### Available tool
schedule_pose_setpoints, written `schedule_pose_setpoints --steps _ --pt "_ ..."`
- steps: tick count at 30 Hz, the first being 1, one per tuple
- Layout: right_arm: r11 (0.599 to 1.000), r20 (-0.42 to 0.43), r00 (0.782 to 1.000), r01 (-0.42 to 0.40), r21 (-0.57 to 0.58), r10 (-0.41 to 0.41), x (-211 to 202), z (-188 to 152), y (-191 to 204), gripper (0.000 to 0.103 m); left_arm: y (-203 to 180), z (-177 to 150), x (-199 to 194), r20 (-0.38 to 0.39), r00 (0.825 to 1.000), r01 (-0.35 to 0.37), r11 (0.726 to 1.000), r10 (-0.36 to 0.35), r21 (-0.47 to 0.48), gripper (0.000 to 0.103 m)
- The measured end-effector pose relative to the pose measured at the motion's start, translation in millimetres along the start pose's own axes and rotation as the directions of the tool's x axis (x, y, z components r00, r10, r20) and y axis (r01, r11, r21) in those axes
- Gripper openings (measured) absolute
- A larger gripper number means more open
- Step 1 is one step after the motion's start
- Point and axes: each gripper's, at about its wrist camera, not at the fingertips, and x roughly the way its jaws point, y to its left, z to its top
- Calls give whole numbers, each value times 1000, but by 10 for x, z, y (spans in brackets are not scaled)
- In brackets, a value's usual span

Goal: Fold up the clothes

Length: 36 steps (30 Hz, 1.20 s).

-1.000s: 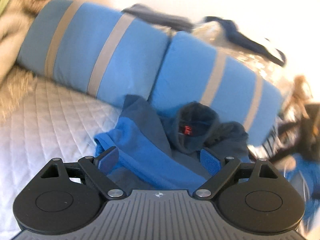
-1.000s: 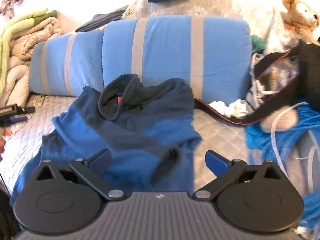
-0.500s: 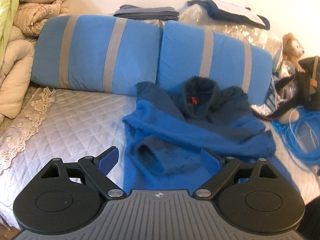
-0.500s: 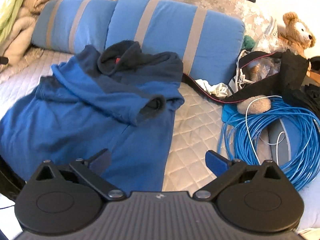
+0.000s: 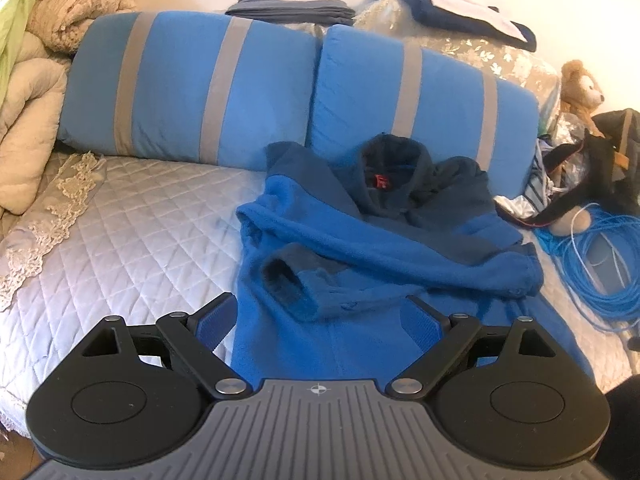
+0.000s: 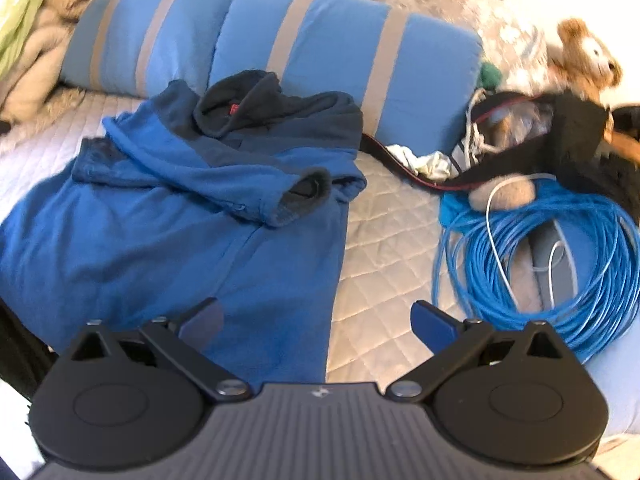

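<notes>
Left wrist, fleecy blue jacket (image 5: 360,256) (perhaps zipped), quilted bedspread (image 5: 132,240)

The fleece (image 5: 360,248) lies on the bed (image 5: 132,232), its collar against the pillows (image 5: 224,92) behind it. Right of the fleece lies a cable coil (image 6: 532,256); behind the coil, a teddy bear (image 6: 588,56).

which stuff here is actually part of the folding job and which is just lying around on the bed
Part of the job:
- blue fleece jacket, sleeves crossed over its body
- left hand-held gripper and right hand-held gripper, both open and empty

Just lying about:
- striped pillows
- blue cable coil
- teddy bear
- beige blankets
</notes>
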Motion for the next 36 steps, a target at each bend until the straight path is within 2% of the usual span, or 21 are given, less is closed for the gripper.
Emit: schedule_pose_setpoints --steps 2,6,9,13,15,18,20,21,23,24,27,32,34,35,36 --pt "1000 -8 1000 -2 28 2 19 -33 -57 103 1 0 -11 13 1000 6 1000 -6 -7 89" --pt "980 -27 993 -108 169 114 117 -193 -310 103 27 10 -31 38 999 20 1000 -19 -24 89" --pt "927 -25 969 -229 298 247 278 -406 -548 103 71 37 -22 43 999 12 999 -10 -31 89" --pt "809 -25 896 -388 442 443 608 -807 -784 103 148 65 14 33 999 -7 999 9 -43 89" --pt "762 -29 866 -423 491 500 764 -993 -830 103 186 63 40 27 1000 -14 999 15 -47 89" --pt "690 -3 834 -455 563 552 944 -1196 -918 103 237 49 105 10 1000 -27 998 27 -50 89" --pt "604 54 790 -509 613 611 1056 -1282 -1018 103 258 30 149 -1 1000 -31 998 31 -51 89" --pt "550 91 757 -546 633 647 1112 -1318 -1064 103 267 17 171 -7 999 -33 998 32 -51 89" --pt "466 152 713 -588 662 684 1199 -1359 -1140 103 281 -15 220 -18 999 -37 998 36 -49 89" --pt "446 163 700 -599 665 696 1239 -1357 -1152 103 290 -35 245 -24 999 -40 998 39 -49 89" --pt "424 158 653 -637 644 740 1343 -1327 -1119 102 322 -79 318 -43 998 -49 997 46 -57 89" --pt "390 161 611 -663 640 775 1411 -1346 -1102 100 390 -137 409 -73 997 -46 995 40 -86 89" --pt "375 162 594 -672 638 788 1438 -1354 -1096 89 420 -145 423 -78 996 -46 994 39 -94 89" --pt "368 163 585 -677 637 794 1451 -1358 -1092 70 433 -147 424 -80 996 -45 994 38 -99 89" --pt "365 159 582 -676 640 798 1466 -1363 -1089 39 448 -144 417 -81 996 -42 994 33 -102 89"
